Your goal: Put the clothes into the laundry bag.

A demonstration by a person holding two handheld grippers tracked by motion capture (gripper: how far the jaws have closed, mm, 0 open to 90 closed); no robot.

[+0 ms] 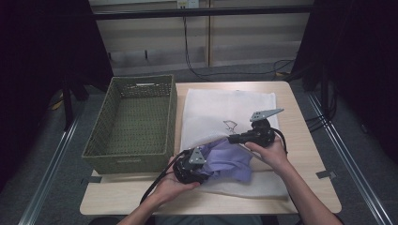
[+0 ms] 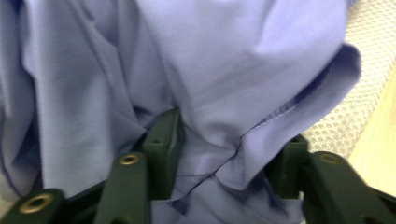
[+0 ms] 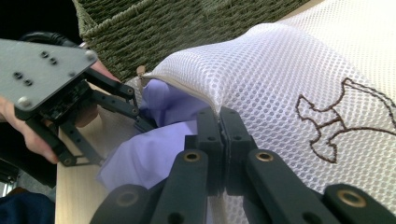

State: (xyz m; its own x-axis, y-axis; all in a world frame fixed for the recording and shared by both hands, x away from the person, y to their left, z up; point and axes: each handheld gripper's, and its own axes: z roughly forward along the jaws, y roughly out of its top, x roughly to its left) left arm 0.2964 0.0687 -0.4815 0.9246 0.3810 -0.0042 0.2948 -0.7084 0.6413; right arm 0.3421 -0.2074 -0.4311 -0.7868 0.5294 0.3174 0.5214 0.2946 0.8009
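A white mesh bag (image 1: 225,105) lies flat on the wooden table (image 1: 307,154). A purple cloth (image 1: 231,160) lies bunched at the bag's near-left edge, partly under the lifted mesh. My right gripper (image 1: 231,138) is shut on the rim of the mesh bag (image 3: 289,70) and holds it up off the cloth (image 3: 149,154). My left gripper (image 1: 210,164) comes in from the left, its jaws closed on a gathered fold of the purple cloth (image 2: 210,60). Creases in the fabric run together between the jaws of the left gripper (image 2: 226,149).
A green woven basket (image 1: 105,117) stands at the table's left, close to the bag, with nothing seen in it. The basket's wall (image 3: 187,23) rises just behind the bag's mouth. A dark embroidered figure (image 1: 230,125) marks the bag. Cables trail off both grippers.
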